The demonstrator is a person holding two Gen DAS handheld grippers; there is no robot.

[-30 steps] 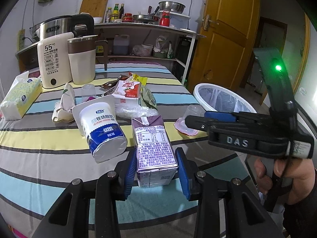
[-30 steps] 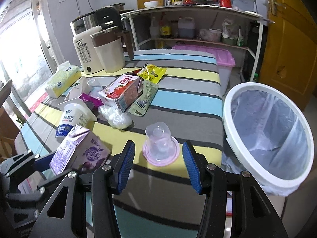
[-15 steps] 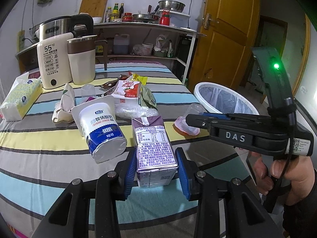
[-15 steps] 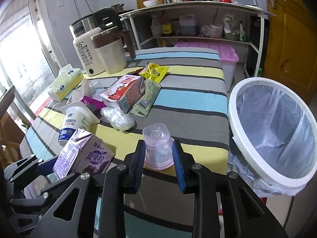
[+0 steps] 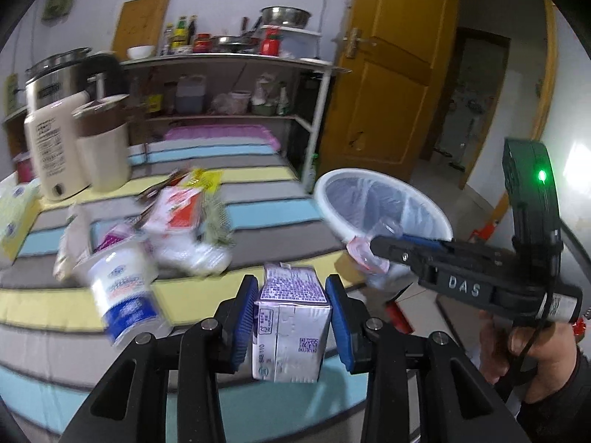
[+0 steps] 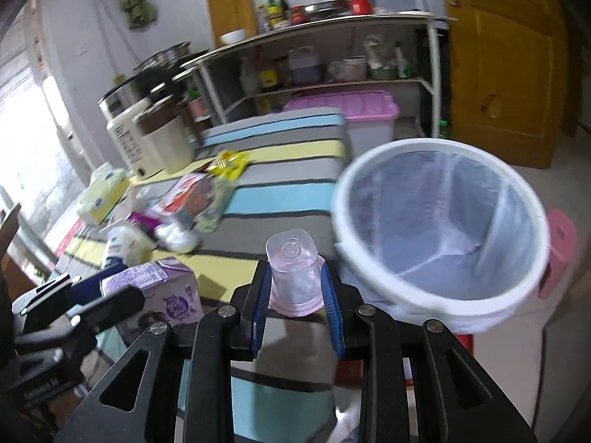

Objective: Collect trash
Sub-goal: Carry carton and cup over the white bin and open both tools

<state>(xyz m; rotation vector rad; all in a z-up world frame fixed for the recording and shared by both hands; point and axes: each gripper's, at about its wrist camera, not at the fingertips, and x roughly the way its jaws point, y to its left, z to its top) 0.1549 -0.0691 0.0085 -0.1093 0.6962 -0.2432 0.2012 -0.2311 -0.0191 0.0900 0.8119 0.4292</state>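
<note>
Striped cloth covers the table (image 5: 258, 217) under both your tools, with a shelf rack (image 6: 332, 26) and a yellow door (image 5: 391, 74) behind it. Your left gripper (image 5: 291, 326) is clamped on the purple milk carton (image 5: 290, 328), both blue pads pressed to its sides, and the carton appears raised off the cloth near the table's edge. Your right gripper (image 6: 295, 301) is clamped on the clear plastic cup (image 6: 293, 273), which stands upside down between the pads, its pink rim at the bottom. Just ahead and to the right of that cup is the white trash bin (image 6: 439, 302), lined with a clear bag, standing beside the table. From the left camera the bin (image 5: 369, 199) lies ahead and to the right of the carton, partly behind your right tool and the hand (image 5: 532, 354) holding it. Left of the carton a white and blue yogurt tub (image 5: 122, 288) lies tipped over. Farther ahead are a red and white carton (image 5: 177, 206), a crumpled clear bag (image 5: 199, 254) and a yellow wrapper (image 5: 208, 177). Far left stand a cream kettle (image 5: 51, 151) and a tissue pack (image 5: 13, 214).
</note>
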